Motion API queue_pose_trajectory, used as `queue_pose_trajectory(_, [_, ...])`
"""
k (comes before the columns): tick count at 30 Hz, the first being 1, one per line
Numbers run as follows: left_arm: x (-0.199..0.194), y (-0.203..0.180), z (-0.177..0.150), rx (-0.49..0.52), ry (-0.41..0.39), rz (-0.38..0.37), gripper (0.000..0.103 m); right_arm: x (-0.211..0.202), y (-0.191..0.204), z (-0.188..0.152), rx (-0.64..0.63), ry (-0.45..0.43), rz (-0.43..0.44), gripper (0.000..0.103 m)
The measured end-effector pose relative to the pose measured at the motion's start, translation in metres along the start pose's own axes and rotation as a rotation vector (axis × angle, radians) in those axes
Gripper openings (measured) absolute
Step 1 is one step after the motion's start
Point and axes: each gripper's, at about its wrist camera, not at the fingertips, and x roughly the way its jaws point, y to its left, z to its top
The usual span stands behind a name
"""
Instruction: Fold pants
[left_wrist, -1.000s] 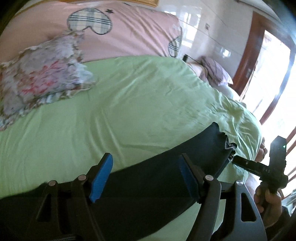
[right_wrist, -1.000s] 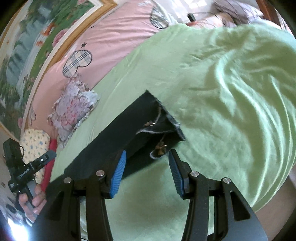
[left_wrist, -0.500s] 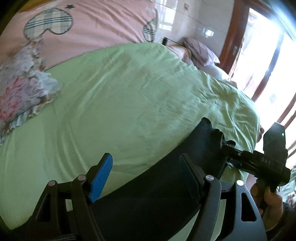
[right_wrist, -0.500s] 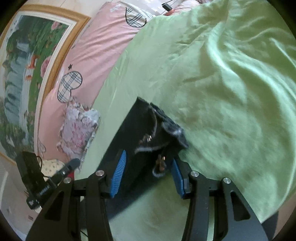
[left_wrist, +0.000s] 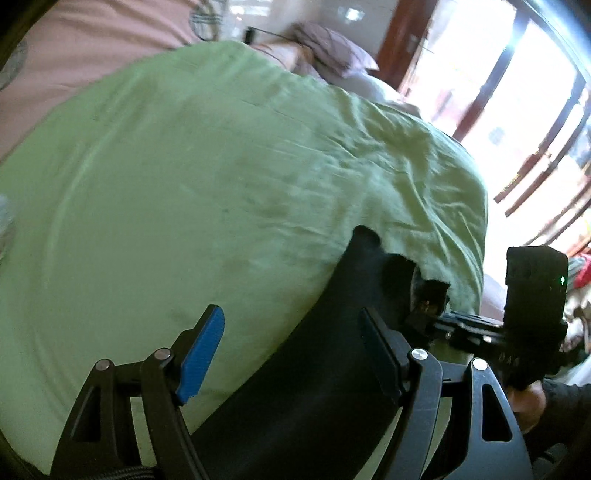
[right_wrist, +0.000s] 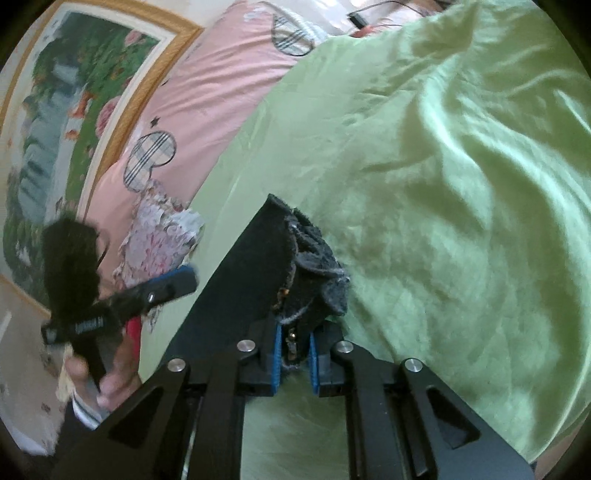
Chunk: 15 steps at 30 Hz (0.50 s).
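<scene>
Pants (right_wrist: 243, 280) laid as long dark strip on green bed (right_wrist: 461, 184), axis running away leftward | right gripper (right_wrist: 293, 354) clamped on frayed near end | left gripper (left_wrist: 291, 354) spread wide, empty, over mid-length.

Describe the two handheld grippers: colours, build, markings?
Both the left gripper and right gripper have matte black linkage frames with triangular cutouts, silver pivot pins and blue ribbed pads on the jaws. The left's handle carries white lettering, too blurred to read; a dark sleeve shows below.
</scene>
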Motion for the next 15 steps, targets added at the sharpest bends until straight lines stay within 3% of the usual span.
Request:
queue_pose_trajectory(4, [0.026, -0.007, 0.014, 0.022, 0.081, -0.105, 0.069, -0.001, -0.001, -0.001, -0.029, 0.001, 0.025, 0.012])
queue_pose_trajectory(8, [0.053, -0.017, 0.020, 0.041, 0.163, -0.177, 0.044, -0.005, -0.004, -0.004, -0.065, -0.003, 0.036, 0.012])
queue_pose_trajectory(10, [0.056, -0.016, 0.022, 0.031, 0.156, -0.193, 0.038, -0.006, -0.005, -0.006, -0.074, -0.006, 0.047, 0.012])
queue_pose_trajectory(12, [0.054, -0.014, 0.023, 0.010, 0.145, -0.230, 0.017, -0.006, -0.004, -0.008, -0.084, -0.003, 0.048, 0.012])
queue_pose_trajectory(15, [0.043, -0.013, 0.022, 0.004, 0.106, -0.231, 0.013, -0.008, -0.004, -0.009, -0.091, 0.000, 0.053, 0.012])
